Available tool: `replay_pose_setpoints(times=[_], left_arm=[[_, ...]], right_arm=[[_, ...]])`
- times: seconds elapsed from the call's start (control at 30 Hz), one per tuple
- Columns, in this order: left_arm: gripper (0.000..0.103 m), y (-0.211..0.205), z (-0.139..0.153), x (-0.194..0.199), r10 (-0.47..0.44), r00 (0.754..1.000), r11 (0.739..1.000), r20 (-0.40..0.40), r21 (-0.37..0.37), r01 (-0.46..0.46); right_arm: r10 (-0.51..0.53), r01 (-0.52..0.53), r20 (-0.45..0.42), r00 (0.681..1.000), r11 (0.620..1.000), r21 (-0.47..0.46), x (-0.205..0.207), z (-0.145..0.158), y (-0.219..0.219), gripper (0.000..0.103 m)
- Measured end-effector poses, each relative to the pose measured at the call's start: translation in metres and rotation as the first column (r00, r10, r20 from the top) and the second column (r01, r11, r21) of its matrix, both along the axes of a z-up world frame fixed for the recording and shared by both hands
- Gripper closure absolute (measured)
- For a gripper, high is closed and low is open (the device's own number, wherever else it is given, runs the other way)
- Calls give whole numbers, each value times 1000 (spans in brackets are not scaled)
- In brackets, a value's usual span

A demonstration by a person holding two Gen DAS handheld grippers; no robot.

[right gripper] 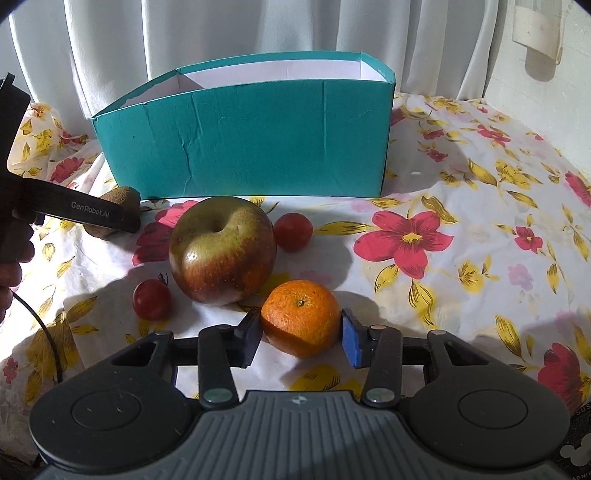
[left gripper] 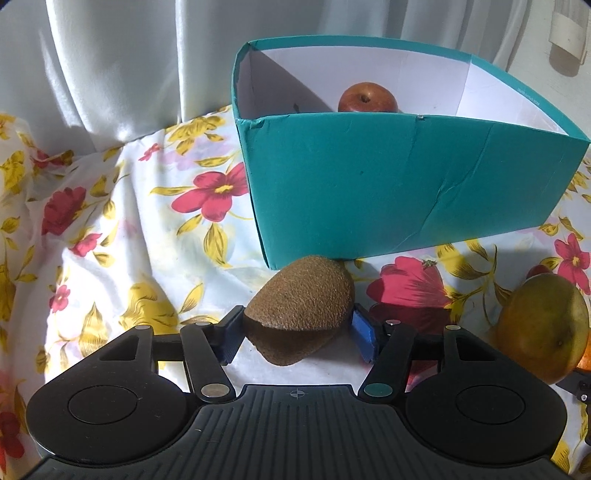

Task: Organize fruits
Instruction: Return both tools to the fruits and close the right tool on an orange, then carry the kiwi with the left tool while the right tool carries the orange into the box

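Fuzzy brown kiwi (left gripper: 299,306) sits between my left fingers (left gripper: 243,332), pads touching both flanks, pinching for lift. Right fingers (right gripper: 255,336) pinch dimpled orange (right gripper: 301,317) likewise. Both fruits low on floral cloth, just before teal cardboard box (left gripper: 388,192); glossy red apple (left gripper: 367,98) already inside.

A floral cloth (right gripper: 461,229), white with red and yellow blooms, covers the lower frame, rumpled at left. Pale curtains (right gripper: 258,26) hang in folds across the top. A whitish fitting (right gripper: 537,31) sits on the wall, upper right.
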State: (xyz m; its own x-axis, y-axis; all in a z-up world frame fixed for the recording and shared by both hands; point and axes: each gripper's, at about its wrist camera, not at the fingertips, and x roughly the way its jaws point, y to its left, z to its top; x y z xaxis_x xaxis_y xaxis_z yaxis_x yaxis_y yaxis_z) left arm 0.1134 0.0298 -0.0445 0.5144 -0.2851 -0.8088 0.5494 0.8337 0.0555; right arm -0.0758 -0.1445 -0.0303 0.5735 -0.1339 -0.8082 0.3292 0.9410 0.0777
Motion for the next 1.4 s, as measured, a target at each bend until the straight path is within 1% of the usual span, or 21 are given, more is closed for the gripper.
replay_pose_setpoints(times=[0.2, 0.33, 0.4, 0.47, 0.6, 0.67, 0.73, 0.87, 1.0, 1.1, 1.2, 1.3, 1.4], left_arm=[[40, 2, 4, -5, 4, 1000, 1000, 6, -6, -4], [40, -2, 18, -20, 38, 997, 999, 66, 28, -40], [40, -2, 30, -26, 53, 997, 999, 59, 11, -53], [40, -3, 46, -32, 58, 996, 998, 64, -11, -57], [40, -13, 83, -38, 85, 990, 996, 110, 1, -86], [40, -18, 102, -36, 104, 987, 995, 121, -11, -103], [40, -24, 120, -36, 104, 983, 995, 150, -24, -102], [40, -42, 149, -34, 121, 971, 993, 208, -20, -120], [40, -52, 170, -31, 124, 965, 992, 233, -62, -113], [40, -56, 178, -29, 130, 965, 990, 228, -81, -114], [40, -57, 180, -23, 142, 967, 987, 212, -99, -123], [40, -57, 177, -19, 153, 968, 986, 199, -97, -136], [40, -54, 173, -14, 172, 965, 984, 198, -87, -158]], right_arm=[[-4, 4, 12, 1000, 1000, -14, -2, 3, 2, 60], [-15, 16, 30, 999, 1000, -26, -5, 12, 0, 60], [-21, 22, 40, 999, 1000, -20, -7, 20, -3, 60], [-29, 30, 67, 997, 999, -11, -8, 32, -6, 60], [-35, 38, 128, 991, 999, -27, -4, 61, -13, 60], [-47, 52, 154, 987, 998, -30, 4, 76, -19, 60], [-53, 60, 192, 980, 998, -29, 11, 90, -26, 60], [-49, 70, 261, 964, 995, -72, 29, 118, -34, 60], [-23, 64, 327, 945, 991, -116, 45, 143, -38, 60], [-10, 61, 362, 932, 989, -132, 55, 158, -42, 60], [-4, 61, 383, 924, 989, -137, 65, 169, -46, 60], [-4, 64, 400, 917, 989, -136, 72, 175, -49, 60], [0, 59, 404, 915, 989, -134, 76, 175, -50, 60]])
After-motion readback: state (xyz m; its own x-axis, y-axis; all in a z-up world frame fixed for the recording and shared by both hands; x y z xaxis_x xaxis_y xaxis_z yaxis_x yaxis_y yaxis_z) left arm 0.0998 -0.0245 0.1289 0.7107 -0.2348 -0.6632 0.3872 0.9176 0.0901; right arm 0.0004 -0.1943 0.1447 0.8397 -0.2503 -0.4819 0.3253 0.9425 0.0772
